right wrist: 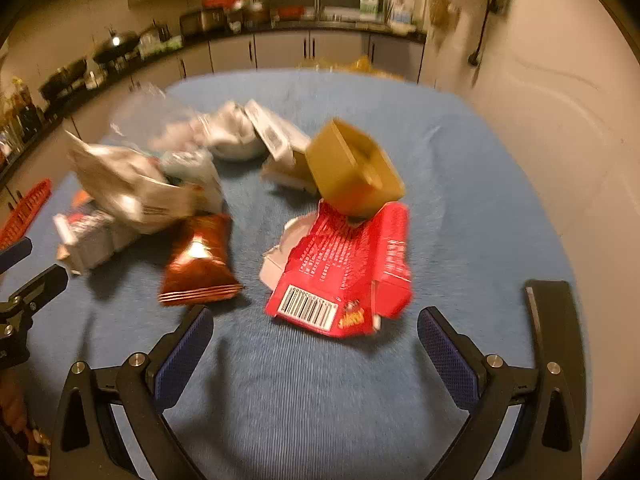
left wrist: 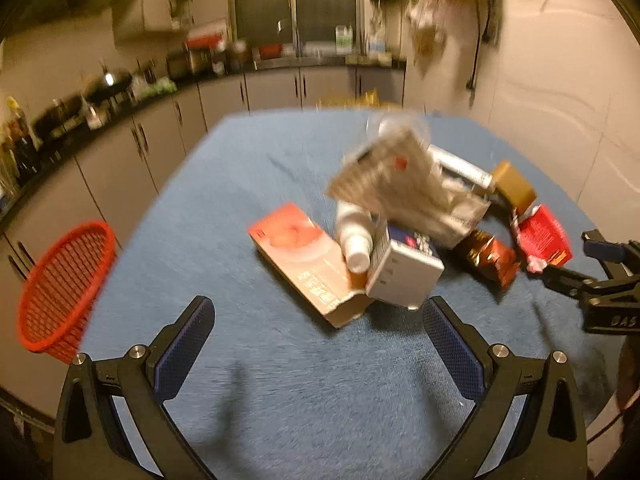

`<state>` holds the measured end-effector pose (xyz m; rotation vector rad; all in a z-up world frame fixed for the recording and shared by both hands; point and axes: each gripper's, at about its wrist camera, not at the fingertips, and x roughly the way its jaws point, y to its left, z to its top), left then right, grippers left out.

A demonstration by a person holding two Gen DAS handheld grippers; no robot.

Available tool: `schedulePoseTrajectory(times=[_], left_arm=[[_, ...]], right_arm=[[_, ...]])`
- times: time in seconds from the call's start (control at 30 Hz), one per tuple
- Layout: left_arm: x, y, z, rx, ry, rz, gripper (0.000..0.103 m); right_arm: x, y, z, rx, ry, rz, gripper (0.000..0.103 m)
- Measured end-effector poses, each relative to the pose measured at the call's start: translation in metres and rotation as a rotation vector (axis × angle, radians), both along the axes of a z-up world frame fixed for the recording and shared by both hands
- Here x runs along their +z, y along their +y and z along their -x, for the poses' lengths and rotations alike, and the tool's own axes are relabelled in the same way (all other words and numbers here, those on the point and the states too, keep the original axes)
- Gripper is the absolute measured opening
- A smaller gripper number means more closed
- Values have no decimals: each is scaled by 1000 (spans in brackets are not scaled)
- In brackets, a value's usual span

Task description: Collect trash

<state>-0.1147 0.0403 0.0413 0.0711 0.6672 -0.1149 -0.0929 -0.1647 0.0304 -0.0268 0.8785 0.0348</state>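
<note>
Trash lies heaped on the blue table (left wrist: 248,360). From the left: a red basket (left wrist: 64,284) at the table's edge, an orange box (left wrist: 308,260), a white bottle (left wrist: 354,240) leaning on it, a grey box (left wrist: 404,272), a brown packet (right wrist: 200,260) and a red carton (right wrist: 344,268) under a tan box (right wrist: 356,172). The left gripper (left wrist: 318,340) and the right gripper (right wrist: 316,344) both gape wide, holding nothing.

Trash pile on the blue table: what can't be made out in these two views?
- Left wrist: print on the orange carton is lost to motion blur.
- Left wrist: white bottle is partly hidden under the crumpled paper.
- Right wrist: red basket is cut off by the left edge.
- Right wrist: clear plastic is too smeared to identify.
</note>
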Motion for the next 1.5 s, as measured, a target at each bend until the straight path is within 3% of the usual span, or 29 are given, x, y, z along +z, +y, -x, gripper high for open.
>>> schedulePoseTrajectory(times=[0.2, 0.33, 0.63, 0.93, 1.03, 1.2, 1.5], left_arm=[[17, 5, 49, 21, -174, -8, 103], [25, 5, 49, 44, -209, -34, 103], [24, 9, 41, 54, -205, -18, 103], [20, 5, 41, 51, -210, -29, 103], [21, 6, 43, 55, -221, -22, 103], [23, 4, 46, 52, -233, -21, 103], [25, 2, 53, 54, -240, -20, 103]], right_arm=[[39, 8, 49, 17, -202, -13, 103], [47, 24, 69, 54, -305, -10, 103], [43, 34, 72, 80, -318, -39, 103], [37, 40, 69, 36, -314, 60, 103], [38, 39, 71, 20, -336, 64, 103], [50, 35, 92, 4, -462, 47, 103], [51, 40, 98, 17, -461, 63, 103]])
